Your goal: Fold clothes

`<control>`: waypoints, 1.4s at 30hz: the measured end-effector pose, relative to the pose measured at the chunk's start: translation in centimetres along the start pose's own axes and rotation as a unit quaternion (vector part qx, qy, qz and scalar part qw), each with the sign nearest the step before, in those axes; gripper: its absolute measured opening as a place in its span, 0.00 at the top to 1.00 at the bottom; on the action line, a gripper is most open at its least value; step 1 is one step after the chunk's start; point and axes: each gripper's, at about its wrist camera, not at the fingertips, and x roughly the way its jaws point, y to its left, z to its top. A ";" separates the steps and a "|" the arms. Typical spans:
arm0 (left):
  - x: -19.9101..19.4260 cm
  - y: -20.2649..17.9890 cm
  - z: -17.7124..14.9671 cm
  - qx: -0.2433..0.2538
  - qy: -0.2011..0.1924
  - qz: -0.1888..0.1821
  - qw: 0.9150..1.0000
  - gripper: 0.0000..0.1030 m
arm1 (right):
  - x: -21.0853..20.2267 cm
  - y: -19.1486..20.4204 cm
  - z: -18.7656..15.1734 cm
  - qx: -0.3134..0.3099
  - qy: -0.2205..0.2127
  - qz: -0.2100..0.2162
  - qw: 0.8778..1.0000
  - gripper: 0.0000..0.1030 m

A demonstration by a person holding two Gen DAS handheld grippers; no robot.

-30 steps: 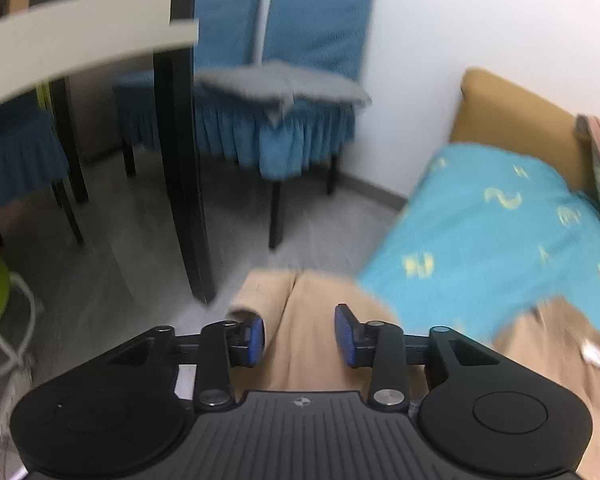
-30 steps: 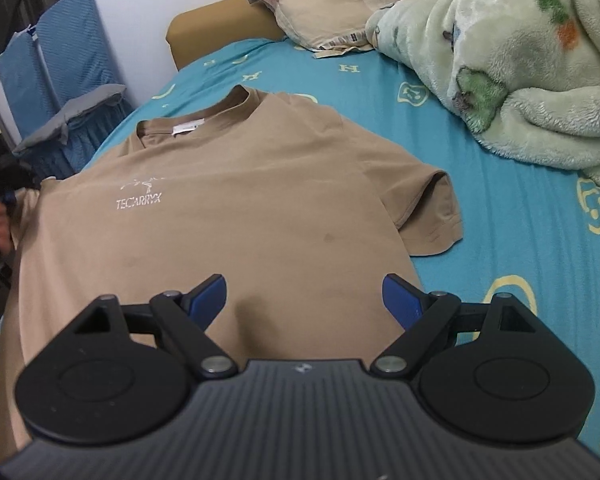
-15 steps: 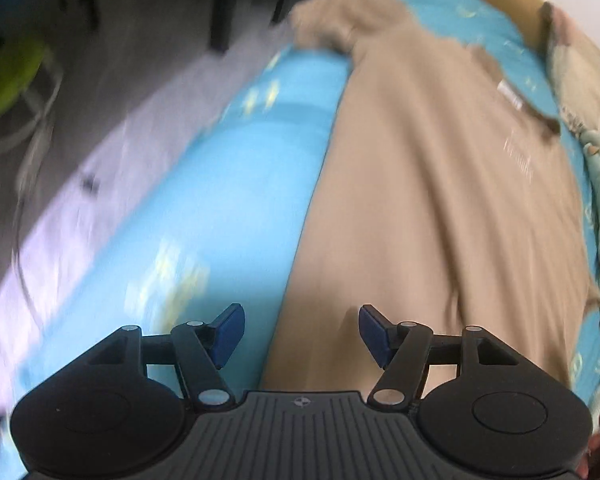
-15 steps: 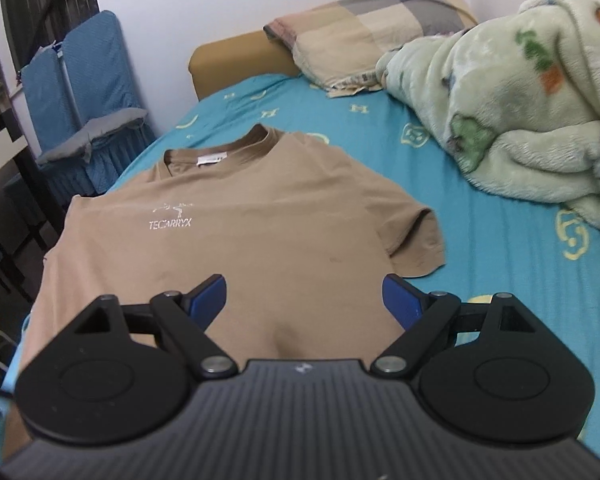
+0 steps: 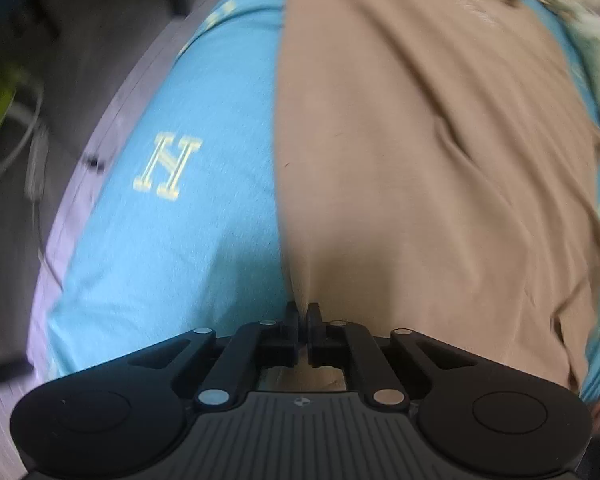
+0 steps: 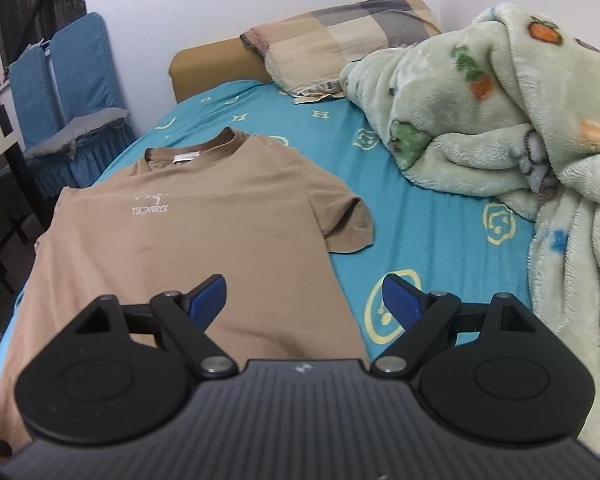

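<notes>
Both handheld units match: the black plastic left gripper and black plastic right gripper have ribbed centre housings, round side discs, silver pivot screws, linkage arms; right carries blue pads.

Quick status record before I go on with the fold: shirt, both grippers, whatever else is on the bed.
shirt: tan T-shirt spread flat, front up, collar toward the headboard
surface: blue bed sheet with yellow print
left gripper: jaws shut on the shirt's left side edge near the hem
right gripper: jaws open, nothing between them, above the hem's right part
right sleeve: lying out flat, unfolded
blanket: pale green fleece, heaped right of the shirt, apart from it
pillow: at the headboard
</notes>
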 end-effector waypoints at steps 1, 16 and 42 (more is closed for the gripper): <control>-0.8 0.4 -0.1 0.003 -0.009 0.004 1.000 0.97 | 0.1 -0.2 0.0 0.004 0.001 -0.001 1.000 0.16; -3.7 5.1 2.6 -0.018 -0.017 0.073 0.997 0.82 | 0.4 -0.1 1.2 0.019 -0.009 0.031 0.999 0.16; -2.6 -18.8 1.0 0.102 -0.351 -0.090 0.926 0.08 | -1.9 -2.0 4.0 0.020 -0.071 0.084 0.994 0.32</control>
